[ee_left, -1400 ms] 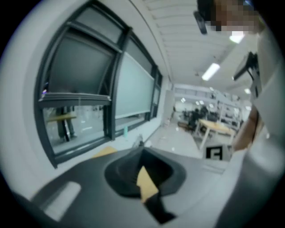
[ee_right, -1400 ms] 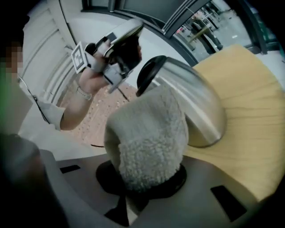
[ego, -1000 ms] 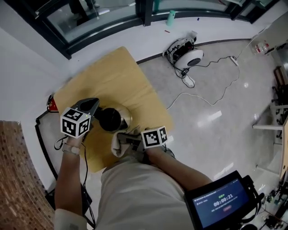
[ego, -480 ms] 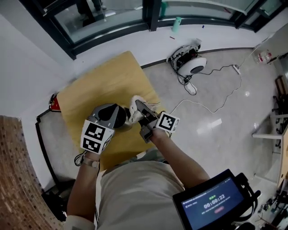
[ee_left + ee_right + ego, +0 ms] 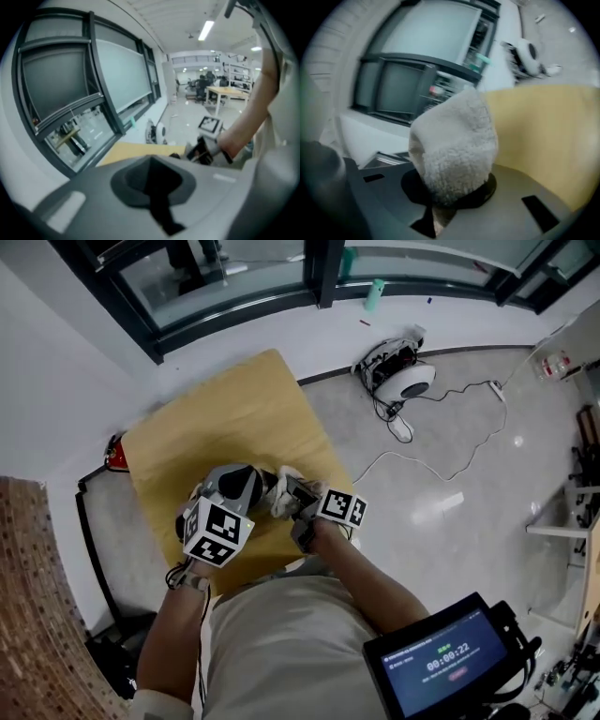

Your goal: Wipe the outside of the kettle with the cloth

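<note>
One cloth (image 5: 282, 497) nearer the kettle (image 5: 266, 487) now

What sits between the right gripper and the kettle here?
The cloth, clamped in the right gripper, next to the kettle; the head view shows it.

Open tabletop (image 5: 234, 404) behind and left of kettle (image 5: 262, 487).

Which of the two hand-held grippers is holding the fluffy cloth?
The right gripper: the off-white fluffy cloth is pinched between its jaws. The left gripper has its jaws together with no cloth in them.
</note>
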Demonstrator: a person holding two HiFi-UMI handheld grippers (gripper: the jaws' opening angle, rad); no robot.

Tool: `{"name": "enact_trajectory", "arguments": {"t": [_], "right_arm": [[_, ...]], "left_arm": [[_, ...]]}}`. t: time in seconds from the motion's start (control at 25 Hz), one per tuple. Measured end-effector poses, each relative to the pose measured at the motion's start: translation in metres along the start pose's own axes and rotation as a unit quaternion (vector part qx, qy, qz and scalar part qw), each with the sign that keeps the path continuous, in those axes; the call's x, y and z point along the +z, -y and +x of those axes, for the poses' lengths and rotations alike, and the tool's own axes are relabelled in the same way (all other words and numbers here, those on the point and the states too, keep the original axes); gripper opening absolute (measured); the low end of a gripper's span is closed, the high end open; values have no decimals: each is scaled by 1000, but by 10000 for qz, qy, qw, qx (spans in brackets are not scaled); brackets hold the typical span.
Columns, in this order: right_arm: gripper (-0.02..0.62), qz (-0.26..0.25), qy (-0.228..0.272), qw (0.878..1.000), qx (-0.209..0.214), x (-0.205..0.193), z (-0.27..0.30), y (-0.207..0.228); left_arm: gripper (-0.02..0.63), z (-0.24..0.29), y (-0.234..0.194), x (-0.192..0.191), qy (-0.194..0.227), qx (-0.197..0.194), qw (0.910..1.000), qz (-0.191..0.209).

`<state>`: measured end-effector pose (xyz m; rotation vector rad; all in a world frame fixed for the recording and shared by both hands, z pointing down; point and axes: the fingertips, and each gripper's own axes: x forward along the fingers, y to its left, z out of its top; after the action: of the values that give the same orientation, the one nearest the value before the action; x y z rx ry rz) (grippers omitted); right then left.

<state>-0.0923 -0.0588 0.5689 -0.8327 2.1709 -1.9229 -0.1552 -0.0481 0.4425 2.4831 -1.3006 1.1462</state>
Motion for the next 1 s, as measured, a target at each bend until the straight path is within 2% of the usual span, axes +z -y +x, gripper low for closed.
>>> {"name": "enact_trajectory", "arguments": {"t": [0.04,0.08,0.12,0.16,0.2,0.24,0.28,0.32,0.36,0.4,0.44,0.48,0.52,0.56,0.6,0.64,0.68,0.72,0.8,0.84,0.88,0.92,0.96,1.0], "right_arm": [[69,261,-235,9976,-599,-14,-1,23],[69,372,-302,9956,-804,-22,-5,24],[69,289,-163,9980,-536,-22,-11,2],[69,116,126,9998,98,-17,-18,-31],[71,-19,430,9959,790,-10,-22,-59],[71,-68,609,9912,1173,-7,-23,-67],[71,-13,588,9930,1022,-9,-20,-50],[71,158,381,9983,399,-17,-14,-16],[71,415,59,9984,-371,-30,-11,19],[69,656,-299,9930,-939,-45,-11,38],[69,781,-601,9887,-1127,-58,-13,36],[69,774,-786,9900,-877,-66,-16,16],[69,721,-854,9935,-222,-69,-18,-16],[71,671,-824,9920,683,-68,-21,-53],[71,584,-718,9834,1561,-65,-24,-86],[71,401,-574,9743,2141,-59,-26,-107],[71,117,-431,9708,2356,-54,-27,-116],[69,-180,-301,9716,2340,-50,-26,-114],[69,-340,-44,9802,1951,-39,-22,-85],[69,-156,45,9891,1465,-33,-18,-55],[69,121,29,9967,807,-29,-13,-18],[69,414,-111,9990,155,-30,-8,17],[69,646,-295,9970,-318,-35,-4,40],[71,757,-401,9946,-591,-39,-2,47]], "left_arm": [[-5,-1,0,1,1,-4,10000,-5],[-5,-2,-1,3,7,-26,10000,-15],[-5,-2,-1,3,15,-61,10000,-26],[-5,-1,-1,3,19,-92,9999,-37],[-5,-1,-1,1,13,-97,9999,-45],[-5,0,-2,-1,1,-76,10000,-44],[-5,0,-2,-2,-11,-47,10000,-36],[-5,1,-2,-1,-20,-31,10000,-27],[-5,2,-2,1,-27,-40,10000,-27],[-5,2,-2,3,-31,-71,10000,-41],[-5,1,-2,4,-30,-108,9999,-63],[-5,1,-4,3,-25,-132,9999,-87],[-5,0,-8,2,-22,-134,9999,-103],[-5,-1,-11,1,-28,-114,9999,-104],[-5,-1,-12,0,-41,-84,9999,-90],[-5,-1,-12,1,-49,-53,10000,-68],[-5,-1,-11,2,-48,-31,10000,-50],[-6,0,-10,4,-43,-21,10000,-52],[-14,0,-10,4,-47,-54,9999,-126],[-14,0,-9,3,-55,-86,9998,-154],[-13,1,-8,2,-59,-106,9998,-155],[-14,1,-7,1,-55,-105,9998,-137],[-14,1,-6,1,-47,-89,9999,-119],[-14,1,-6,2,-38,-72,9999,-112]]}}
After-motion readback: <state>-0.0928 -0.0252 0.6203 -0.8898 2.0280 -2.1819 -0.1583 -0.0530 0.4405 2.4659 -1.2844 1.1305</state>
